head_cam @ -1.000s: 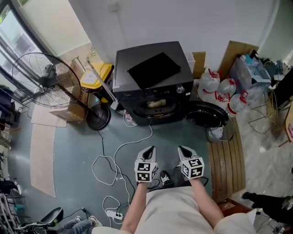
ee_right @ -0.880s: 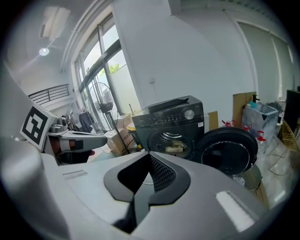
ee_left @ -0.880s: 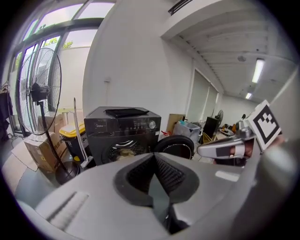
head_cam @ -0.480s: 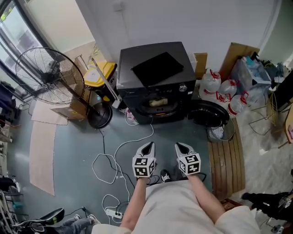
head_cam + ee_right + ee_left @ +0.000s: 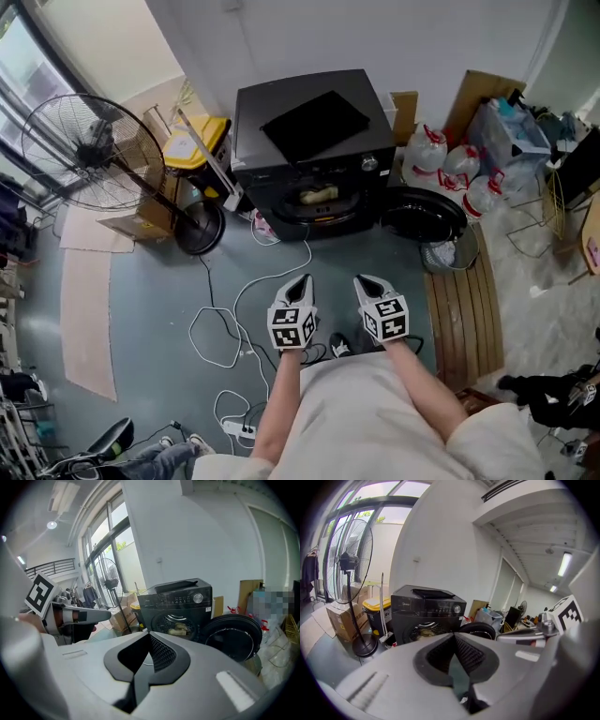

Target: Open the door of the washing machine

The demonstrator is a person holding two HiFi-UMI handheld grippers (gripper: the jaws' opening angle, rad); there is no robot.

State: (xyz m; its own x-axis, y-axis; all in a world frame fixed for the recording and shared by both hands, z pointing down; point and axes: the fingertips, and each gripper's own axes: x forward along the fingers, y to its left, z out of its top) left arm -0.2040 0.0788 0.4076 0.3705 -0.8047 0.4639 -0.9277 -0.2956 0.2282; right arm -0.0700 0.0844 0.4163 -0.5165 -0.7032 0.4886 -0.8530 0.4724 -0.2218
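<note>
The black washing machine point(image 5: 309, 141) stands against the far wall. Its round door point(image 5: 424, 216) hangs swung open to the right, and a pale item point(image 5: 317, 195) lies in the drum. My left gripper point(image 5: 302, 279) and right gripper point(image 5: 361, 279) are side by side over the grey floor, well short of the machine. Both are shut with nothing in them. The left gripper view shows the machine point(image 5: 426, 613) and door point(image 5: 476, 630) beyond the closed left gripper point(image 5: 453, 637). In the right gripper view the machine point(image 5: 176, 609) and door point(image 5: 232, 634) lie past the closed right gripper point(image 5: 149, 634).
A pedestal fan point(image 5: 89, 155) and a yellow-lidded bin point(image 5: 197, 150) stand left of the machine. White cables point(image 5: 234, 319) loop over the floor toward a power strip. Water bottles point(image 5: 450, 169), a small waste bin point(image 5: 441, 255) and a slatted wooden bench point(image 5: 464, 309) are on the right.
Both grippers have drifted a little forward toward the machine, side by side. Their jaws stayed shut and the door still hangs open.
</note>
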